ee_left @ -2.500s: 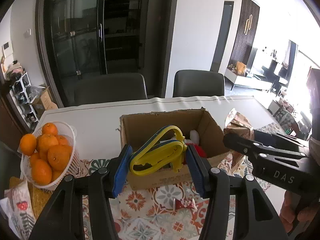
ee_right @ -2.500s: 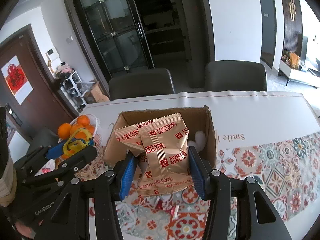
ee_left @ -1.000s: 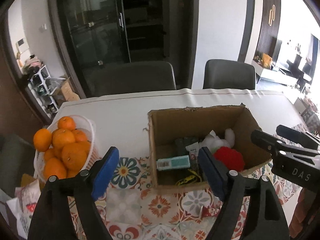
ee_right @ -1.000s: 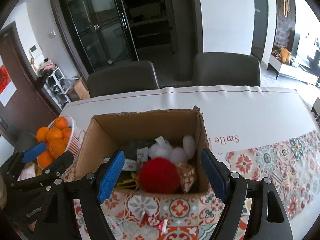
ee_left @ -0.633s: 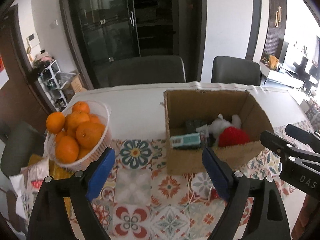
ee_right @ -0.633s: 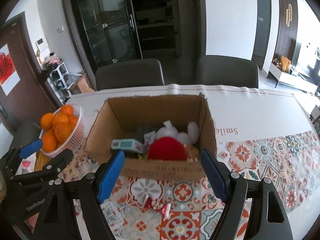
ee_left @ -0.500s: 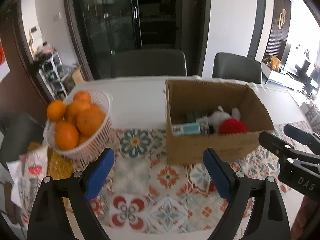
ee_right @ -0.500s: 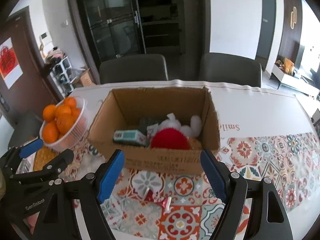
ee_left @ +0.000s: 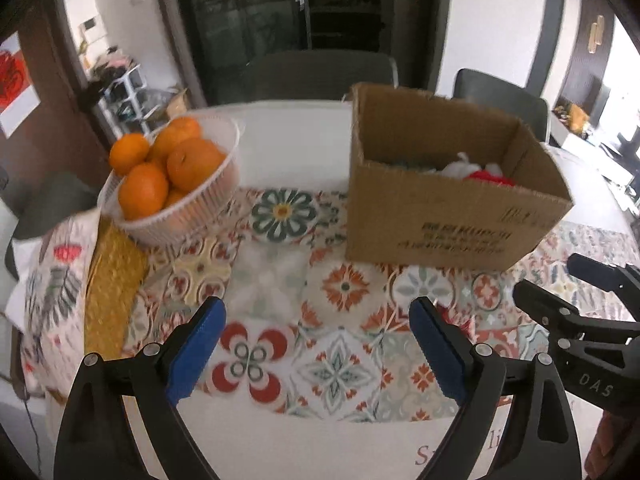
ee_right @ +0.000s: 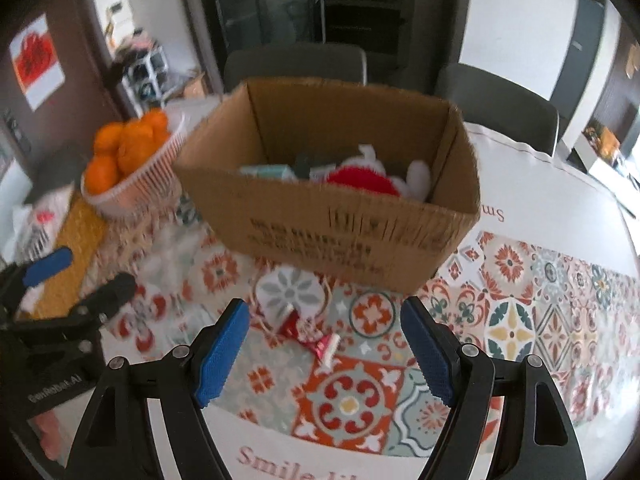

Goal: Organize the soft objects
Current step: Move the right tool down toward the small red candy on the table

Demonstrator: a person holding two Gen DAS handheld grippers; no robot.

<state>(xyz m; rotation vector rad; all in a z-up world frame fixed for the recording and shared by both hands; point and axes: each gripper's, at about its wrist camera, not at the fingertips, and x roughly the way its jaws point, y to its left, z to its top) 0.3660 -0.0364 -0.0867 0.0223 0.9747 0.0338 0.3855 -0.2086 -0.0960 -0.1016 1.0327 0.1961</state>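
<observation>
Tiled tablecloth (ee_left: 340, 296) — both jaws wide, empty

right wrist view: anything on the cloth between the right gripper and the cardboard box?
Yes. In the right wrist view, small red-and-white wrappers lie on the patterned cloth between the open right gripper and the cardboard box.

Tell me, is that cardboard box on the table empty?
No. The cardboard box is open-topped and holds a red fuzzy item, white plush and a small packet.
</observation>
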